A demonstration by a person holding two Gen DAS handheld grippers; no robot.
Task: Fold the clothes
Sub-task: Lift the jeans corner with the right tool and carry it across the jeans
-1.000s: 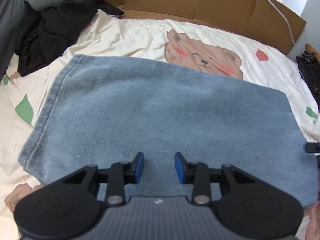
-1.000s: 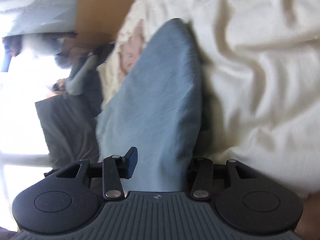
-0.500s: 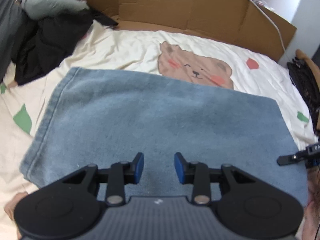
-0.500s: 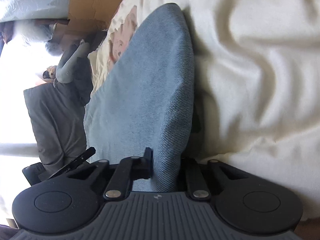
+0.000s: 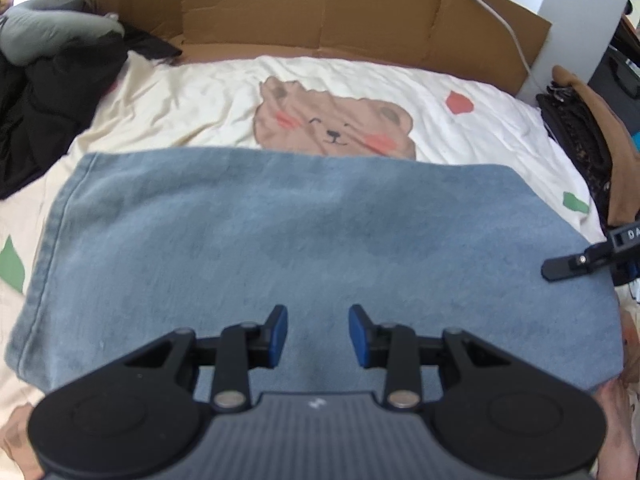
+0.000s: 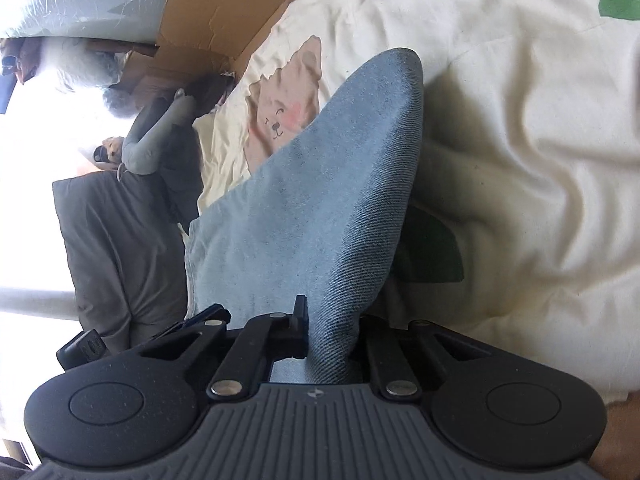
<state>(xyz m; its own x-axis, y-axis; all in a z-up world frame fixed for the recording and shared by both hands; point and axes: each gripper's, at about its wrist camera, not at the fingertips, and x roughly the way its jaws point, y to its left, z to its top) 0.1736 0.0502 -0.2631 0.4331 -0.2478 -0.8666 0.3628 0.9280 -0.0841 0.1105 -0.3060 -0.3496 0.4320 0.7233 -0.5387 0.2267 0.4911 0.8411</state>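
My right gripper (image 6: pixel 328 336) is clamped on the near edge of the denim (image 5: pixel 304 236), pinching a raised fold. My left gripper (image 5: pixel 318 336) hangs over the cloth with its jaws partly apart, nothing between them. The denim lies flat ahead of it on the sheet (image 5: pixel 200 100), covering the lower part of the bear print (image 5: pixel 332 128). Beyond stands cardboard (image 5: pixel 320 4); dark clothes (image 5: pixel 52 92) are piled far left, a bag (image 5: pixel 580 140) sits far right.
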